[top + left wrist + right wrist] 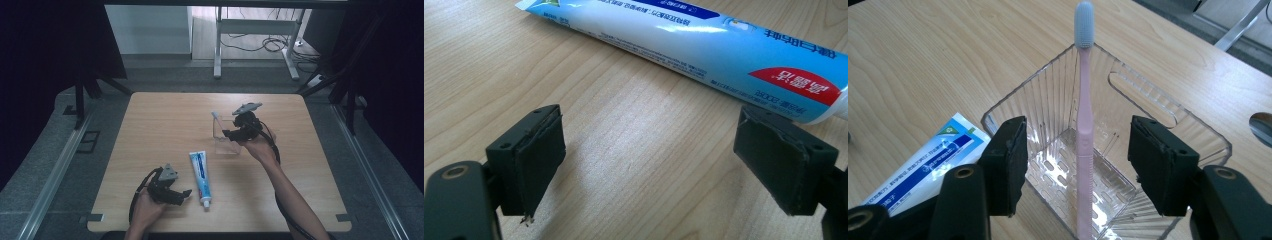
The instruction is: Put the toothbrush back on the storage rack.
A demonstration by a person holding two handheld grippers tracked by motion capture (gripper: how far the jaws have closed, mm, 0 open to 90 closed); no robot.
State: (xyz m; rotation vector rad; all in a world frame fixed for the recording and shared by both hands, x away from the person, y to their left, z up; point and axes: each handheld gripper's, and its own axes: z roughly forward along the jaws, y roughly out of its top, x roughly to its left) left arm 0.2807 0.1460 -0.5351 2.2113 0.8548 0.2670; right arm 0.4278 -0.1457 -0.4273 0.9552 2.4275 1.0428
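Observation:
A pink toothbrush (pixel 1084 125) with a grey head stands upright in a clear ribbed plastic box (pixel 1168 107), leaning into its far corner. In the high view the box (pixel 226 142) sits right of the table's middle, with the toothbrush (pixel 215 120) rising from it. My right gripper (pixel 1075 165) hovers over the box's near rim, open, its pads clear of the toothbrush handle. A blue-and-white toothpaste tube (pixel 201 176) lies flat near the front, cap toward me. My left gripper (pixel 649 170) rests low just left of the tube (pixel 704 45), open with bare wood between its jaws.
The wooden table (pixel 160 125) has bare room on its left half and far right. Beyond its far edge stand white desk legs (pixel 218 50) and floor cables (pixel 270 42). Dark curtains flank both sides.

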